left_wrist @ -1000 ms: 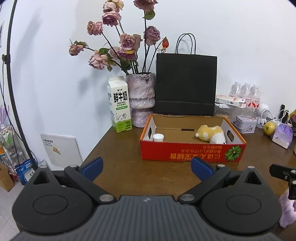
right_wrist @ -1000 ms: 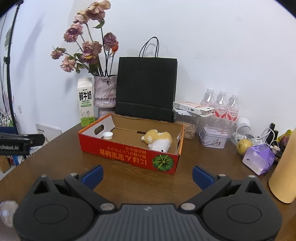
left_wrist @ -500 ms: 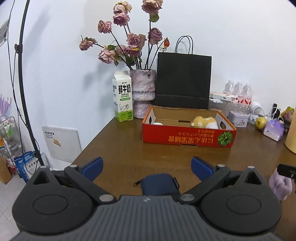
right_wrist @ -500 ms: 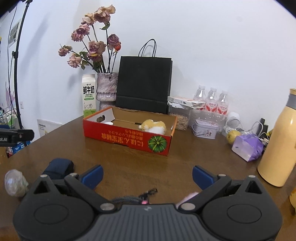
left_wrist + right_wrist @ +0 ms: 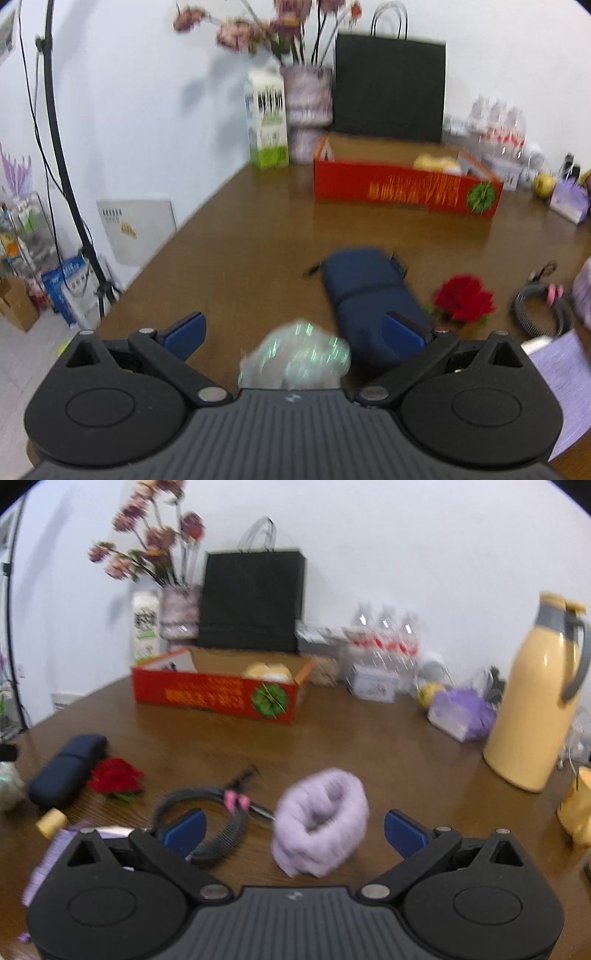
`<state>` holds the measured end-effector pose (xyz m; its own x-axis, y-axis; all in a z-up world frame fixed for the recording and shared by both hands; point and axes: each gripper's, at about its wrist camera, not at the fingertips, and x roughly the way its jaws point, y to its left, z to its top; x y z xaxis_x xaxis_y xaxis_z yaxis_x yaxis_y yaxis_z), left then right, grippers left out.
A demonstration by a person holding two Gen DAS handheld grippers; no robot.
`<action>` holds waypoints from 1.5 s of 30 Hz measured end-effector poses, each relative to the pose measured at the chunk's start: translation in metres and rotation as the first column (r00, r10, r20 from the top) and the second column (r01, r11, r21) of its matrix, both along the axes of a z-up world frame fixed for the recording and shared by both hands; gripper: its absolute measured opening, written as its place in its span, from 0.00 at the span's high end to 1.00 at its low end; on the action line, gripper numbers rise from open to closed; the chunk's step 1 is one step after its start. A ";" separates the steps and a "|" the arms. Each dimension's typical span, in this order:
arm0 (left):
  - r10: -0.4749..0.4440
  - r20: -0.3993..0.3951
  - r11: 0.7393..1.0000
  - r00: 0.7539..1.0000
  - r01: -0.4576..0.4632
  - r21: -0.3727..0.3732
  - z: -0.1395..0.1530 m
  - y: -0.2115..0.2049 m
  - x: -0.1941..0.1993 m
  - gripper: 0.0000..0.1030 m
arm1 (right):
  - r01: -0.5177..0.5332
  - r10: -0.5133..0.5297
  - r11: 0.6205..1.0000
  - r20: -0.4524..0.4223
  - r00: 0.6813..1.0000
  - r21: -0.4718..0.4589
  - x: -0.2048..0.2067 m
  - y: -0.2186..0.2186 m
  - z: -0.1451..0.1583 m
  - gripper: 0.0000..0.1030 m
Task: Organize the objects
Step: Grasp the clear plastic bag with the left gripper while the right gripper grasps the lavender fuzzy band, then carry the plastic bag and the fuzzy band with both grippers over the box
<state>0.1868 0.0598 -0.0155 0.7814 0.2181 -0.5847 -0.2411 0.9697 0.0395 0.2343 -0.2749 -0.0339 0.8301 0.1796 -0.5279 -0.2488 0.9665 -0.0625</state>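
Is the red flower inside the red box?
No, the red flower lies on the bare table beside the dark blue pouch, well in front of the red box.

Your left wrist view is smeared: the print on the red box (image 5: 406, 188) cannot be read, and the shiny crumpled lump (image 5: 295, 356), well in front of that box, is perhaps foil. Its lower part sits hidden behind the gripper body.
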 end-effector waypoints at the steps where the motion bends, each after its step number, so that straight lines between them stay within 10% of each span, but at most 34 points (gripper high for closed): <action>1: 0.003 -0.025 1.000 1.000 -0.003 -0.006 -0.006 0.003 0.002 0.00 | 0.010 -0.010 1.000 -0.016 1.000 0.005 0.005 -0.002 -0.005 0.00; 12: 0.057 -0.045 0.997 0.997 -0.059 -0.050 -0.029 0.029 0.010 0.03 | 0.055 -0.049 0.997 -0.113 0.992 0.058 0.043 -0.010 -0.040 0.03; 16: 0.040 -0.047 0.996 0.998 -0.043 -0.081 -0.029 0.032 0.014 0.46 | 0.054 -0.044 0.995 -0.119 0.992 0.078 0.044 -0.013 -0.042 0.24; 22: 0.024 -0.025 0.996 0.999 -0.026 -0.087 -0.026 0.032 0.010 0.58 | 0.046 -0.034 0.993 -0.116 0.993 0.104 0.042 -0.019 -0.041 0.74; 45: -0.076 0.099 0.997 0.992 0.077 -0.012 0.020 -0.002 0.012 0.58 | -0.042 0.040 0.992 0.023 0.999 0.116 0.019 0.008 0.004 0.78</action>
